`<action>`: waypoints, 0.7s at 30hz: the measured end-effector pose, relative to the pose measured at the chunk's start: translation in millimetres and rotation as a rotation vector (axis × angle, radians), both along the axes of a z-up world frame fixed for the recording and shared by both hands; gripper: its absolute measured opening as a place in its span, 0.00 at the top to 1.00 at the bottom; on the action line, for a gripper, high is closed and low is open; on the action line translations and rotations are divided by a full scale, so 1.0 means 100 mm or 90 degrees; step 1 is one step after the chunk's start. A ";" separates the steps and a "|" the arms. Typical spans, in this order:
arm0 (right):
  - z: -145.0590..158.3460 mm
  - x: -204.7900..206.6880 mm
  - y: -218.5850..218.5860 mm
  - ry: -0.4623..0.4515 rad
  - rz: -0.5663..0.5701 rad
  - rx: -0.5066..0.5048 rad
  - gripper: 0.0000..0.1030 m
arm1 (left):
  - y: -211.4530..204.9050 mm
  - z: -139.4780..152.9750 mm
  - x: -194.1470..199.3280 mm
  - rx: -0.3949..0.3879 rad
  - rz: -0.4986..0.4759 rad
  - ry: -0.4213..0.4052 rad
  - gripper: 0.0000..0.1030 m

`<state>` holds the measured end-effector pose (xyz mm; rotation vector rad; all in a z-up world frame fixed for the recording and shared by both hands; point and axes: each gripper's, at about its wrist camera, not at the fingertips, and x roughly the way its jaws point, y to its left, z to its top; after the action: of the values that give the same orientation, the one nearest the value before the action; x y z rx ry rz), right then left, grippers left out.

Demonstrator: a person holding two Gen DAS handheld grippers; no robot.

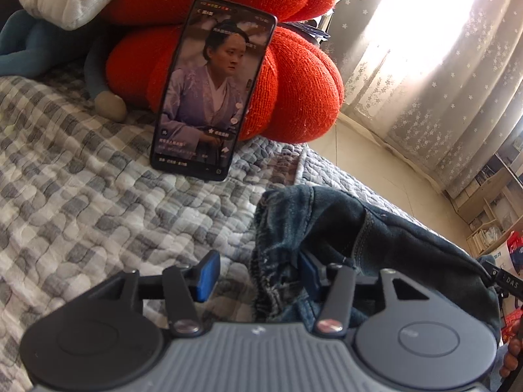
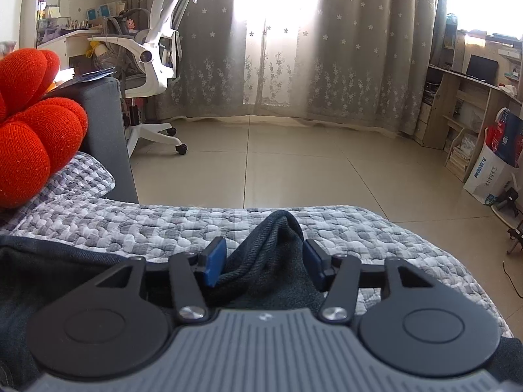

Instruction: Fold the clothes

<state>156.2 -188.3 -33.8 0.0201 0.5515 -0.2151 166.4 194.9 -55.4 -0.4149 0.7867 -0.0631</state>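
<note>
Between your left gripper's (image 1: 256,276) spread jaws lies the frayed edge of the jeans (image 1: 376,228), pads not pressing. Your right gripper (image 2: 263,266) is likewise parted around a raised denim fold. Beyond, on the checked quilt (image 1: 98,202), a phone (image 1: 212,88) leans against an orange cushion (image 1: 294,98).

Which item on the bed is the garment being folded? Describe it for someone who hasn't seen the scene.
Start at the grey-and-white checked quilt covering the bed, where a big red knitted cushion props up a phone. In front of those, near the bed's edge, lies a rumpled heap of dark blue denim jeans. It is the only dark, stitched-seam fabric there.
</note>
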 end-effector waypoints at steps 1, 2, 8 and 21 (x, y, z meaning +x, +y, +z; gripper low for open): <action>0.03 -0.04 0.01 -0.003 0.003 0.001 0.43 | 0.03 0.01 -0.05 -0.013 0.004 0.006 0.44; 0.06 -0.08 0.03 -0.005 0.006 0.003 0.43 | 0.05 0.03 -0.11 -0.021 0.007 0.010 0.43; 0.17 -0.34 0.20 -0.020 0.047 0.018 0.39 | 0.11 0.10 -0.47 -0.033 0.016 0.047 0.35; 0.20 -0.87 0.78 -0.028 0.255 0.038 0.34 | 0.13 0.09 -1.24 -0.113 0.078 0.079 0.29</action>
<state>68.7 -110.3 -14.0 -0.0272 0.5062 0.1919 42.5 207.8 -46.4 -0.6401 0.8800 0.0082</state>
